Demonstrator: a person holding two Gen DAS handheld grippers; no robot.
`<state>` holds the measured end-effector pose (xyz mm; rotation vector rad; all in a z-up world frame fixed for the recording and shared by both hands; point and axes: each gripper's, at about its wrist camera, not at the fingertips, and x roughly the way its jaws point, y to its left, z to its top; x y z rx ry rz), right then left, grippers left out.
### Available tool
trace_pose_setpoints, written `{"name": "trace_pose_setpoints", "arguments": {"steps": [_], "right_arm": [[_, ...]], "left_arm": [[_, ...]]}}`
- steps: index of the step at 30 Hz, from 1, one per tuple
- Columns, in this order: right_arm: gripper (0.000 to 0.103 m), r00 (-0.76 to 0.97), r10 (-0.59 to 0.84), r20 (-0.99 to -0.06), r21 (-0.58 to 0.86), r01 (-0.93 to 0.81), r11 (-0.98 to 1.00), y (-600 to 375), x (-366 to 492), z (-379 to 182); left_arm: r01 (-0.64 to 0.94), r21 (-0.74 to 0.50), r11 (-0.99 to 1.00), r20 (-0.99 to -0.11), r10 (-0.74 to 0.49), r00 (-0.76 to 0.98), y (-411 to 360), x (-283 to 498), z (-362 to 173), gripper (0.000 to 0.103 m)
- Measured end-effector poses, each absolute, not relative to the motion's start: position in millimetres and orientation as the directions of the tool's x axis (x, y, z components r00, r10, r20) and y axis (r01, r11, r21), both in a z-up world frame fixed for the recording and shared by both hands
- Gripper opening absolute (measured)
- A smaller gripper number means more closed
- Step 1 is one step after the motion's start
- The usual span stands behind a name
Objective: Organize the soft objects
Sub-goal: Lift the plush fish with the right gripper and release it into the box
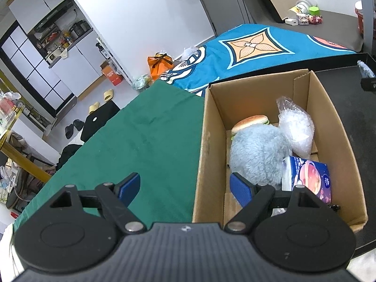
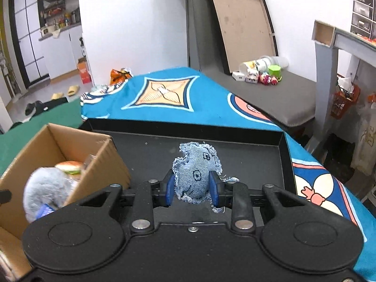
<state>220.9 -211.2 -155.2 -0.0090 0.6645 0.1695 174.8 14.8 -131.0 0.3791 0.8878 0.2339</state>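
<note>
My right gripper (image 2: 192, 189) is shut on a frayed denim stuffed toy (image 2: 196, 172), held just above the black tray (image 2: 235, 148). To its left stands the cardboard box (image 2: 103, 162). In the left wrist view the cardboard box (image 1: 211, 127) holds a fluffy grey-blue plush (image 1: 256, 155), a burger toy (image 1: 250, 123), a clear plastic bag (image 1: 297, 129) and a tissue pack (image 1: 310, 176). My left gripper (image 1: 185, 188) is open over the box's left wall, with nothing between its blue pads. A bit of the denim toy (image 1: 365, 68) shows at the right edge.
The box sits partly on a green cloth (image 1: 145, 136); a blue patterned blanket (image 2: 178, 101) lies behind the tray. Small toys and cups (image 2: 260, 70) stand on a grey mattress at the back right. A white table (image 2: 333, 47) is at the right.
</note>
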Motion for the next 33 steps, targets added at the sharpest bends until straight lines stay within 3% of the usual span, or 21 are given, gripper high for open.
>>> {"name": "trace_pose_setpoints", "arguments": {"steps": [4, 23, 33], "right_arm": [[0.029, 0.751, 0.193, -0.631, 0.106, -0.163, 0.981, -218, 215, -151], [0.029, 0.764, 0.301, -0.570, 0.118, -0.287, 0.951, -185, 194, -100], [0.029, 0.719, 0.369, -0.589, 0.131, -0.366, 0.921, -142, 193, -88]], "left_arm": [[-0.042, 0.421, 0.906, -0.699, 0.354, 0.621, 13, 173, -129, 0.082], [-0.031, 0.338, 0.941, -0.741, 0.287, 0.607, 27, 171, -129, 0.082], [-0.021, 0.264, 0.964, -0.775, 0.226, 0.590, 37, 173, -131, 0.074]]}}
